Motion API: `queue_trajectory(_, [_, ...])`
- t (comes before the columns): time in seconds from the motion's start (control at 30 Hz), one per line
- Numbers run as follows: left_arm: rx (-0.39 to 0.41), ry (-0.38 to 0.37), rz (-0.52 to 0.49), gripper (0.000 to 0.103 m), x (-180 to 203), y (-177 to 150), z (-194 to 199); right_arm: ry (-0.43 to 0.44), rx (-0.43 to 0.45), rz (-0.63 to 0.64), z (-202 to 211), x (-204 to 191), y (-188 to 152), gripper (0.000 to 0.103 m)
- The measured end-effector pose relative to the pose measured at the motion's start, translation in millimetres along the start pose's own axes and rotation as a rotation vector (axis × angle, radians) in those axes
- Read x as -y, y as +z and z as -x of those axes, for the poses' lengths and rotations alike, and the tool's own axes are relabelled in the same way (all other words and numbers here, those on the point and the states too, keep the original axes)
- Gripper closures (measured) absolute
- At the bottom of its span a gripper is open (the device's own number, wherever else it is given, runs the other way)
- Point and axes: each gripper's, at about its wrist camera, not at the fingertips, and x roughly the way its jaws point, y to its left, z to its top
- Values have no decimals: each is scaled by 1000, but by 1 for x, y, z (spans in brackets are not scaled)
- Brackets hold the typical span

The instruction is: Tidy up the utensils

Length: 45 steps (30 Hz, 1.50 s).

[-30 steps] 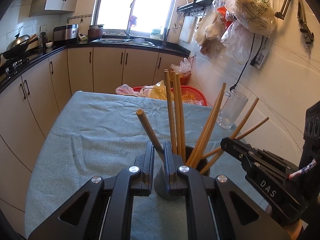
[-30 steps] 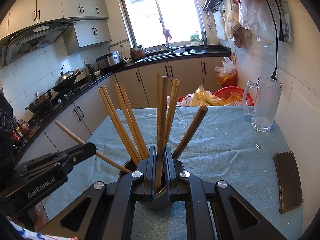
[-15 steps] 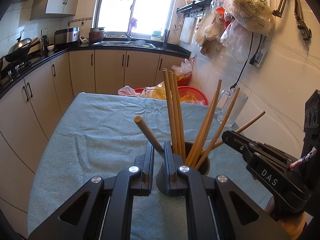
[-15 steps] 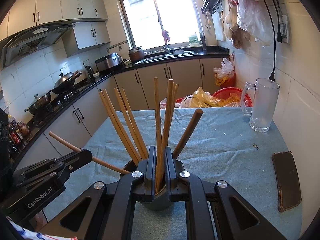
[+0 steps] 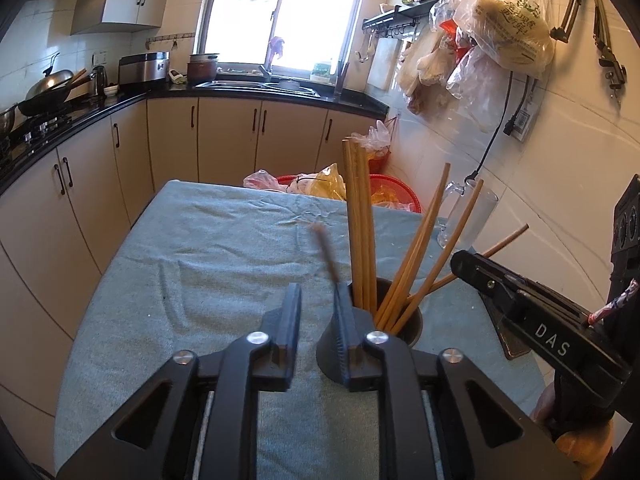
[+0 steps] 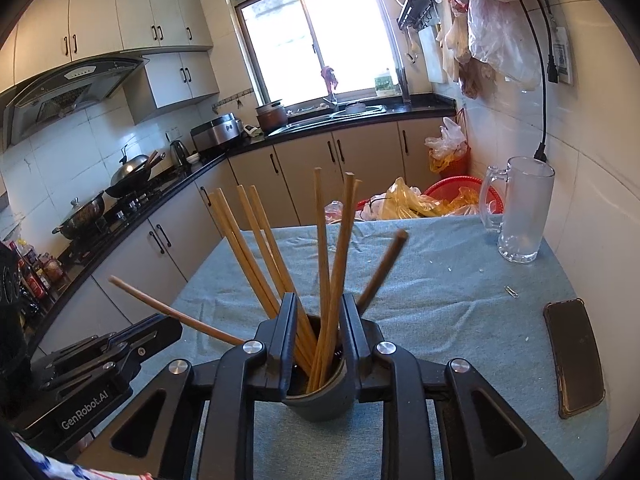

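Observation:
A dark grey utensil cup [image 5: 414,326] [image 6: 320,400] stands on the blue-grey table cloth [image 5: 200,264] and holds several wooden chopsticks [image 5: 360,216] [image 6: 332,264]. A darker wooden stick [image 5: 326,252] [image 6: 382,268] leans in the cup, blurred in the left wrist view. My left gripper [image 5: 318,308] is open just left of the cup, with nothing between its fingers. My right gripper [image 6: 316,320] is open around the cup's rim, and chopsticks stand between its fingers without being clamped.
A glass mug [image 6: 520,208] stands at the far right of the table. A dark phone [image 6: 576,356] lies at the right edge. A red basket with plastic bags [image 6: 436,200] sits beyond the table's far edge. Kitchen cabinets run along the left and back.
Both grippers have opened. The left one let go of the dark stick, which now swings upright in the cup. The right one released the chopstick it pinched.

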Motion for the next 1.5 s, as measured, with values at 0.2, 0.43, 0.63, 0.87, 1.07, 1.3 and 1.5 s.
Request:
queue_trajectory(0.2, [29, 17, 10, 73, -8, 1, 15, 3, 11, 7, 7, -3, 5, 79])
queue_trajectory(0.43, [44, 13, 32, 72, -16, 0, 35, 1, 33, 22, 18, -11, 8, 79])
queue_trajectory(0.63, [165, 96, -2, 31, -12, -13, 91, 3, 140, 8, 70, -14, 11, 66])
queue_trajectory(0.87, [259, 234, 15, 10, -12, -52, 139, -31, 206, -53, 124, -5, -34, 52])
queue_trajectory(1.07, [323, 371, -61, 0, 9, -80, 165, -105, 141, -69, 133, 1, -82, 51])
queue_trajectory(1.3, [395, 462, -77, 0, 23, -103, 188, -141, 101, -111, 139, 12, -101, 48])
queue_trajectory(1.5, [359, 417, -35, 0, 18, -109, 193, -167, 69, -84, 140, 4, -120, 46])
